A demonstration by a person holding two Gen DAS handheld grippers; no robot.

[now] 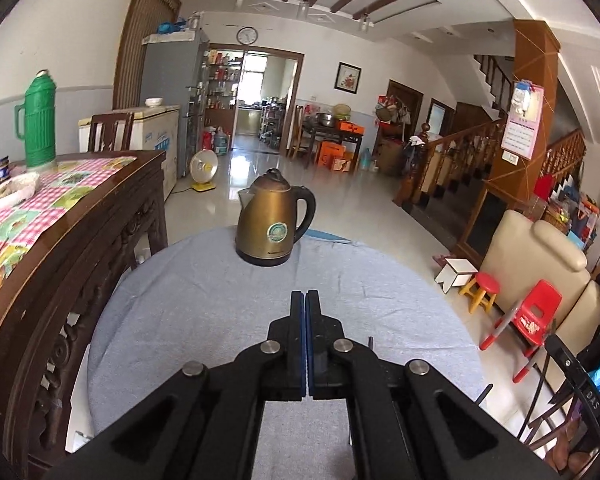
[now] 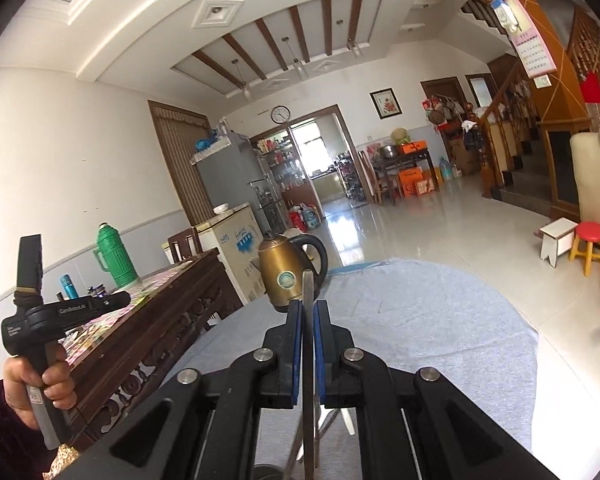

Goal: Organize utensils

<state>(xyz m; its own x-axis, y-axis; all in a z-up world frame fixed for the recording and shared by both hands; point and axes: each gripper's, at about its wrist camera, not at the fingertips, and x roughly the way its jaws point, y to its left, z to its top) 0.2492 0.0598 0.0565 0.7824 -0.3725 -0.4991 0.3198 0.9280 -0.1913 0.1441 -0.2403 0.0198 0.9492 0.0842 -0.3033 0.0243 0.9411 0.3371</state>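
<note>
Item: one flat metal utensil [image 2: 309,300], thin and silver-grey, clamped edge-on between the blue pads [image 2: 297,344] of my right hand-held gripper [image 2: 309,304]. Its blunt tip stands up just past the fingertips; the rest runs back down between the jaws and out under the frame. I cannot tell what kind of utensil it is. Below the gripper body, further pale metal pieces show, blurred and unreadable.

Right hand-held gripper: closed tight on that utensil, tilted a little downward over the bench.

Left hand-held gripper [image 1: 305,294]: closed all the way, pads meeting, nothing between them. In the right wrist view it sits off to the left of my right gripper, raised, its grip held in my left hand [image 2: 40,380] with a dark red sleeve [image 2: 0,432] at the wrist.

Bench [image 1: 204,300]: round, covered by a grey-blue cloth, lying beneath and ahead of both grippers.

Ahead of the fingertips, at the far edge of the bench: a bronze electric kettle [image 1: 270,220], upright, black handle to the right, round sticker facing me.

Left of the grippers: a dark carved wooden table [image 1: 60,280] under a checked cloth, carrying a green thermos [image 1: 39,120] and a white dish [image 1: 10,190].

Right of the grippers, on the floor, well apart: a red-topped stool [image 1: 485,288], a red child's chair [image 1: 538,312], a cream sofa [image 1: 540,256].
</note>
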